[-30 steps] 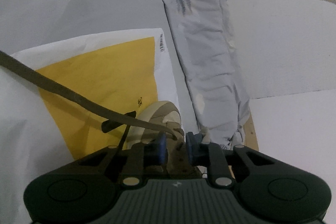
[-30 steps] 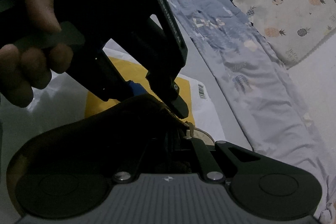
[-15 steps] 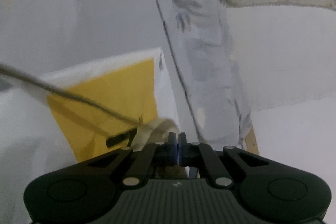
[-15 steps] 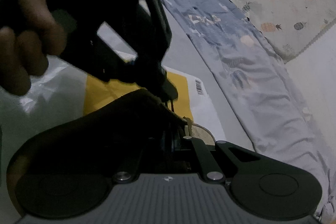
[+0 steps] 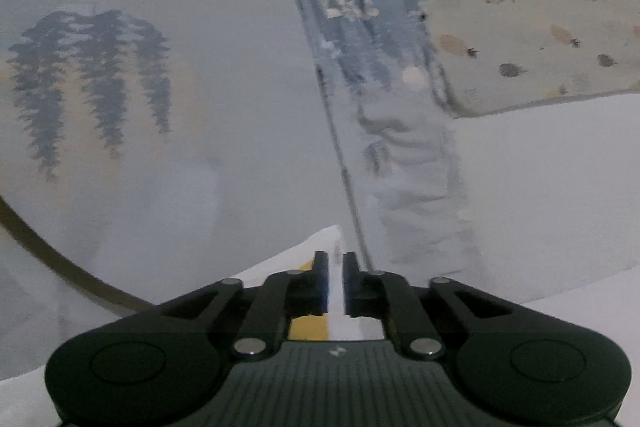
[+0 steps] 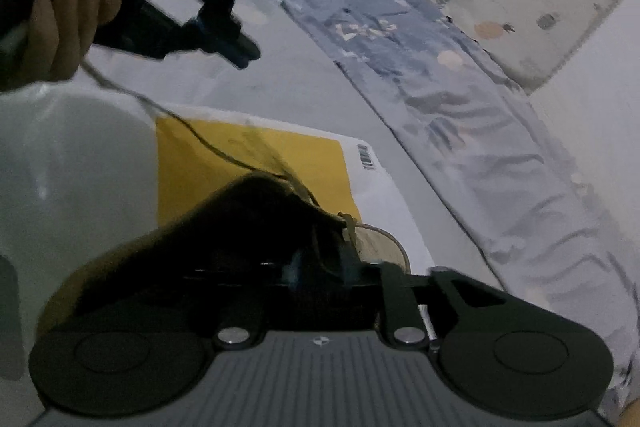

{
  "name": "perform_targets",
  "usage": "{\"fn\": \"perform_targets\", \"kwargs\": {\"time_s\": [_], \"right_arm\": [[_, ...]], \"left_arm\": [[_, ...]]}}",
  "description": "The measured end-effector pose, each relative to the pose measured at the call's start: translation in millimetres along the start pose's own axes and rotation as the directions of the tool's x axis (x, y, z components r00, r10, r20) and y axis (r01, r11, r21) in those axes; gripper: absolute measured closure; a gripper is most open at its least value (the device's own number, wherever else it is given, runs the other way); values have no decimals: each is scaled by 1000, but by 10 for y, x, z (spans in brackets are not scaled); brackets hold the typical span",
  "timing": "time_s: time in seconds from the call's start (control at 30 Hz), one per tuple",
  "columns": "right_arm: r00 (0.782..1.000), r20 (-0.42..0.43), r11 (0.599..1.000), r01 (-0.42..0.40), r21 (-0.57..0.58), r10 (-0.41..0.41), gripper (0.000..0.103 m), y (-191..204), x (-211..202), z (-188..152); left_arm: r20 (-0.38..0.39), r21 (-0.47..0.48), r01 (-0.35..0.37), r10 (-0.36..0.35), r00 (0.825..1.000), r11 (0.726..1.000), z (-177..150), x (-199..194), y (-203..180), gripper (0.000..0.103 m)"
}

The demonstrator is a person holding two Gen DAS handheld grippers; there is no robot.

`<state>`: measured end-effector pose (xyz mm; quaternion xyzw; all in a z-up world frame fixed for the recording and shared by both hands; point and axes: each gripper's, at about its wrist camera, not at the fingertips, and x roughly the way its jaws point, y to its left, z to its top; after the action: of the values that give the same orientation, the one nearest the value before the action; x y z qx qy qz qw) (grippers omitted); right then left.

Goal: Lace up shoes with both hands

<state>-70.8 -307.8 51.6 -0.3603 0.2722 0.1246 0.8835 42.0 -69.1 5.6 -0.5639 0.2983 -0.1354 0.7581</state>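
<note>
Underneath, grey printed bedsheet (image 5: 240, 131).

Your right claw (image 6: 320, 267) sits low over the dark shoe (image 6: 256, 227), jaws opening. The lace (image 6: 208, 143) runs up-left from the shoe to your left hand (image 6: 52, 7), which holds the left claw (image 6: 236, 47) above the yellow package (image 6: 248, 163).

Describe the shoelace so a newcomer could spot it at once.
Start at the yellow-and-white mailer bag lying on the grey bedsheet. A thin dark shoelace slants across it, from beside the hand down to the shoe. It is the only cord-like line there.
</note>
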Motion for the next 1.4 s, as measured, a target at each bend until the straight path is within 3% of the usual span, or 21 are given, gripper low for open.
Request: {"fn": "perform_targets", "kwargs": {"time_s": [0.13,0.23,0.3,0.37,0.47,0.7,0.93,1.27,1.4], "right_arm": [[996,46,990,67,121,-73,72,-69,-223,19],[981,88,947,142,287,-174,70,-181,-391,-2],[960,99,867,189,461,-262,64,-302,-476,-60],[938,81,752,217,622,-337,33,-408,-532,-162],[916,43,603,227,764,-400,28,-490,-598,-327],[901,13,514,235,825,-433,21,-440,-676,-546],[928,7,527,206,825,-373,21,-368,-525,-534],[941,45,558,159,815,-334,21,-313,-543,-516],[944,31,562,169,810,-329,21,-323,-563,-551]], "left_arm": [[-36,35,95,-94,995,995,-62,-61,-113,65],[-116,20,181,-177,977,983,-181,-22,-166,56],[-162,17,198,-193,968,980,-268,46,-172,52],[-216,3,205,-199,956,979,-346,125,-152,51],[-292,-51,200,-206,934,979,-452,242,-75,51],[-322,1,154,-146,936,988,-543,397,-12,50],[-313,27,144,-129,941,989,-603,480,15,51],[-291,5,149,-142,946,989,-655,521,83,53],[-297,4,148,-140,944,989,-667,565,88,68]]}}
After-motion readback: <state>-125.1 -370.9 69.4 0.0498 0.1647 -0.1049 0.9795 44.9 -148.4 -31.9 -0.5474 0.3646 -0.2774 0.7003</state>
